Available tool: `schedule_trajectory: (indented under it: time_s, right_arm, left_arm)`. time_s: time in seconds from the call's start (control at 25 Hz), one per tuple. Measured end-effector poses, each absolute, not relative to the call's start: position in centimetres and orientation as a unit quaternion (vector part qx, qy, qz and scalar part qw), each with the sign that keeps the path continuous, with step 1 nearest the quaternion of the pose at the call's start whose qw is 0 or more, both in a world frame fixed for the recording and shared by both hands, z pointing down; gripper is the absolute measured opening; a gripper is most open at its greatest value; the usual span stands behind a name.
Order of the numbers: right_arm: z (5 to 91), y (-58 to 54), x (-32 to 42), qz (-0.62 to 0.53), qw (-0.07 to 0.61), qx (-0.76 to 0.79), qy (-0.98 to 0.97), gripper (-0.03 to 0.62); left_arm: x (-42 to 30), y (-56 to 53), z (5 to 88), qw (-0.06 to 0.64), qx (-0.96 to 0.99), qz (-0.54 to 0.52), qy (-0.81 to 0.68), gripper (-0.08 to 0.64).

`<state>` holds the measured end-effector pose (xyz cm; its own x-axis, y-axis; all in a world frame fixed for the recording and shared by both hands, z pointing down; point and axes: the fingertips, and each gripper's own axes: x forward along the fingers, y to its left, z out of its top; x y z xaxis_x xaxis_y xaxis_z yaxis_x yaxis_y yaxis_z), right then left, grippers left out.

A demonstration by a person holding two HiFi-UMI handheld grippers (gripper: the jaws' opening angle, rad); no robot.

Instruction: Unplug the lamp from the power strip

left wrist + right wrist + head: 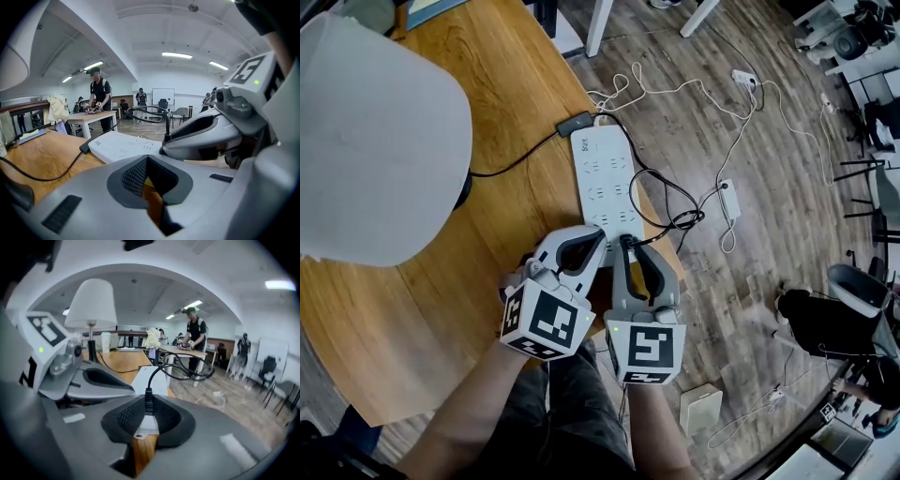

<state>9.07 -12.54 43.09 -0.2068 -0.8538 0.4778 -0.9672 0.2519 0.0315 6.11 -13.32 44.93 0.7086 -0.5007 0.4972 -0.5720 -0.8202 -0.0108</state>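
Right claw (627, 246) closed on the lamp plug (147, 420) at the power strip (605, 178), best pulled straight out while the shut, empty left claw (149, 171) braces the strip.

Left of the power strip (602, 173), the lampshade (366, 141) runs off the picture's edge. The strip's near end is hidden under the left gripper (592, 242) and right gripper (628, 246); in the head view the plug (147, 424) cannot be seen.

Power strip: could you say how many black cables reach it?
2: one cable at the strip's far left corner, one at its near end, gripped by the right gripper; others may be hidden.
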Motion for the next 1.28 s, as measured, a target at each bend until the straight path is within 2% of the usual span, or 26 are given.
schedule_trajectory:
  time_s: [0.16,0.36,0.44,0.6,0.72,0.8,1.0,1.28]
  right_arm:
    - [43.8,-12.5,10.5,0.267,0.088,0.595,-0.753,0.064]
    - [43.7,-12.5,11.1,0.341,-0.007,0.584,-0.736,0.072]
    - [43.6,-12.6,10.9,0.315,0.022,0.588,-0.745,0.072]
    - [43.3,-12.5,9.7,0.185,0.178,0.591,-0.764,0.064]
    - [42.7,-12.6,8.9,0.114,0.241,0.588,-0.763,0.064]
    - [42.7,-12.6,8.8,0.108,0.241,0.586,-0.766,0.064]
    - [43.6,-12.5,10.4,0.251,0.115,0.590,-0.758,0.066]
    - [43.5,-12.7,9.6,0.178,0.186,0.585,-0.769,0.072]
  left_arm:
    - [6.4,-13.3,45.1,0.066,0.922,0.252,-0.287,-0.005]
    - [6.3,-13.4,45.0,0.069,0.922,0.249,-0.290,-0.005]
    - [6.3,-13.4,45.0,0.069,0.921,0.250,-0.292,-0.005]
    - [6.3,-13.4,45.0,0.066,0.919,0.254,-0.294,-0.005]
    - [6.3,-13.4,45.0,0.065,0.919,0.256,-0.293,-0.005]
    - [6.3,-13.3,45.0,0.062,0.919,0.259,-0.291,-0.005]
    - [6.4,-13.4,45.1,0.067,0.920,0.260,-0.287,-0.005]
    - [6.7,-12.8,44.8,0.067,0.928,0.258,-0.259,-0.005]
